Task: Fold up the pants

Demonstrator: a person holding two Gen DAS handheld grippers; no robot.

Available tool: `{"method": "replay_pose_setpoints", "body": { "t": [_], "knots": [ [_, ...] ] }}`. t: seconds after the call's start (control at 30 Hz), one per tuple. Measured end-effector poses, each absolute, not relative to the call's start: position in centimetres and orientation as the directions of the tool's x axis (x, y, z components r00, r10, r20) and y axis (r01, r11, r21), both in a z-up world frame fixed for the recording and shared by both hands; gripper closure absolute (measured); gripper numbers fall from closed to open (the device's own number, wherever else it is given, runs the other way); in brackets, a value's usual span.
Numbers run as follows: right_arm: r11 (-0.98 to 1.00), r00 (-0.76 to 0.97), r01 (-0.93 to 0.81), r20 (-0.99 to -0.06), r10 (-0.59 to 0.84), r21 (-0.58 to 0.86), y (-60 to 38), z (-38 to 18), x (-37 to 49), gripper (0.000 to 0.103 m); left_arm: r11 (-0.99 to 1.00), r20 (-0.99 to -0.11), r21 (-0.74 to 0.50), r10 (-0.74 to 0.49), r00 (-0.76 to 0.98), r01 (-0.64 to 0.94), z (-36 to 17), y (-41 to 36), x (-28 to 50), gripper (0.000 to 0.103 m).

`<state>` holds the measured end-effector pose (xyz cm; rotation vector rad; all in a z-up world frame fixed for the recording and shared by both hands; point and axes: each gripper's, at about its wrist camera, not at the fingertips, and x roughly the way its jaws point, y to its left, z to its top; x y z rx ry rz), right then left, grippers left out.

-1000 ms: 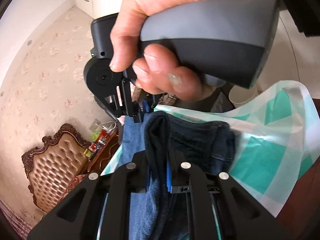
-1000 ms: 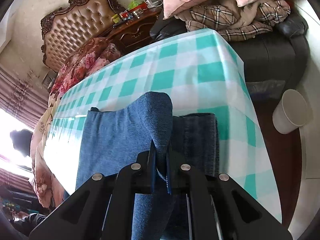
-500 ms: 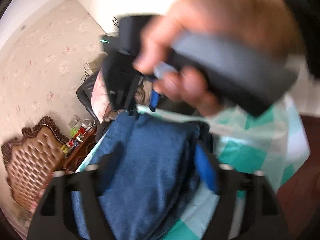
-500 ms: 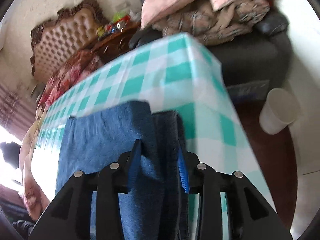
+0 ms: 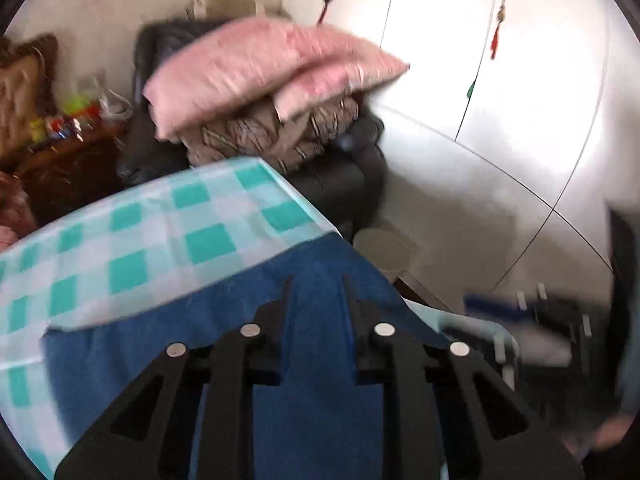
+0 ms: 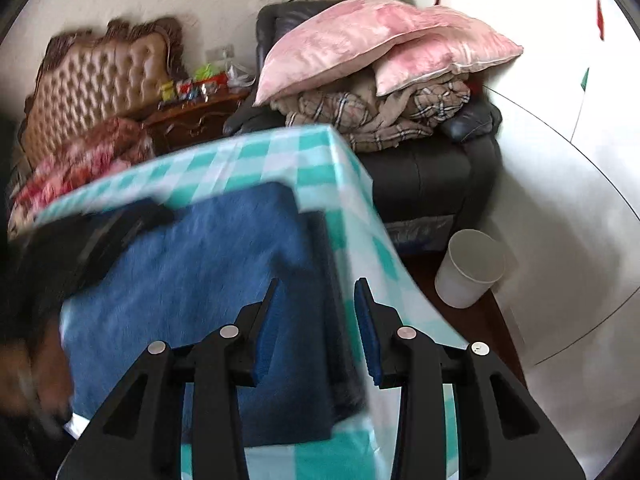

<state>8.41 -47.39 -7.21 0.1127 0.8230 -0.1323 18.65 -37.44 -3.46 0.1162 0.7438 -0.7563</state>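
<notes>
I see the table [image 6: 320,160], with its green checked cloth, carrying the folded blue pants [image 6: 192,276] near its right edge. My right tool [image 6: 316,292] hangs over them, jaws parted, gripping nothing. My left tool [image 5: 316,284] is closing above the denim, nothing pinched.

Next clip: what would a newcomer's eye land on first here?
Probably the blue folded pants lying on the green-checked tablecloth near the table's corner, with the right tool open just above them. Behind, pink pillows top a plaid blanket on a black armchair, and a white bin stands on the floor beside the table.
</notes>
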Motion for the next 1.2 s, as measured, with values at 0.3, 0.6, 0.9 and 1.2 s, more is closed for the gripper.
{"method": "replay_pose_setpoints", "body": {
  "t": [0.3,0.6,0.9,1.2],
  "knots": [
    [0.977,0.601,0.203,-0.796,-0.069,0.069,-47.7,-11.3,9.2,0.071,0.730,-0.773,-0.176,-0.518,0.366,0.660,-9.3,-42.6,24.2,0.090],
    [0.977,0.602,0.206,-0.794,-0.082,0.055,-47.3,-11.3,9.0,0.071,0.813,-0.720,-0.204,-0.502,0.479,0.546,-5.6,-38.1,22.0,0.033],
    [0.977,0.601,0.209,-0.792,-0.106,0.027,-47.1,-11.3,9.0,0.071,0.909,-0.678,-0.044,-0.331,0.656,0.414,-5.6,-30.4,13.6,0.002],
    [0.974,0.598,0.225,-0.789,-0.139,-0.001,-46.8,-11.2,8.9,0.066,0.891,-0.782,-0.063,-0.324,0.532,0.450,-9.5,-25.2,10.5,0.032]
  ]
}}
